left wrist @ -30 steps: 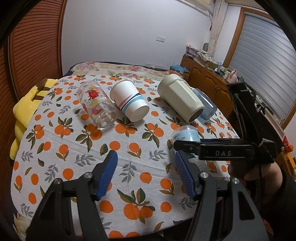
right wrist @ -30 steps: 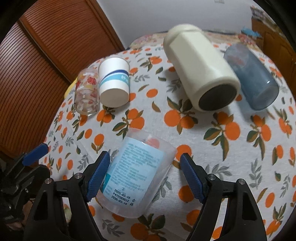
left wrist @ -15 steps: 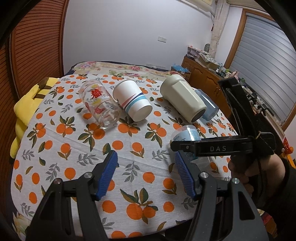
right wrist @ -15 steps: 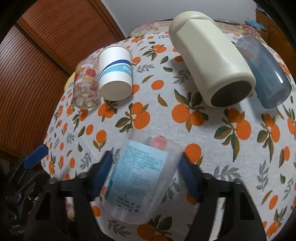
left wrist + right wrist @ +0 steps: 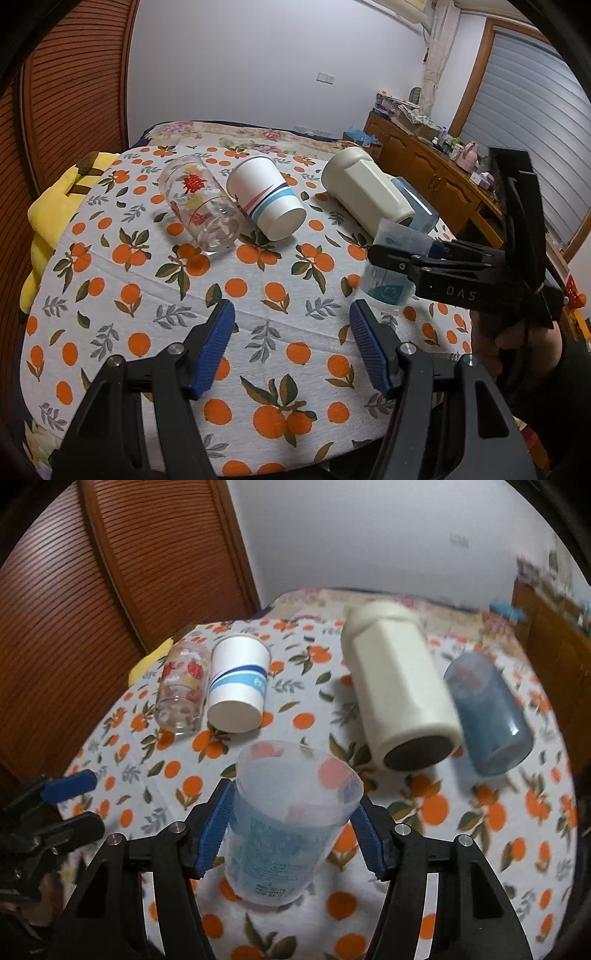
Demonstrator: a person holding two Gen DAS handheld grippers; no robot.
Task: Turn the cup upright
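Since a second ago the right claw (image 5: 293, 830) has closed on the clear cup (image 5: 286, 823) and tipped it mouth-up, off the cloth.

Left to right: the left claw (image 5: 291, 349) hangs open and empty over the worktop's (image 5: 122, 339) near edge; the glass (image 5: 201, 205), paper cup (image 5: 266, 197), cream bottle (image 5: 367, 190) and blue cup (image 5: 487, 716) lie along the far side. The thin wall could buckle or slip in the pads; a tilted set-down could topple it. Bare cloth beneath leaves room, though the near right edge is close.
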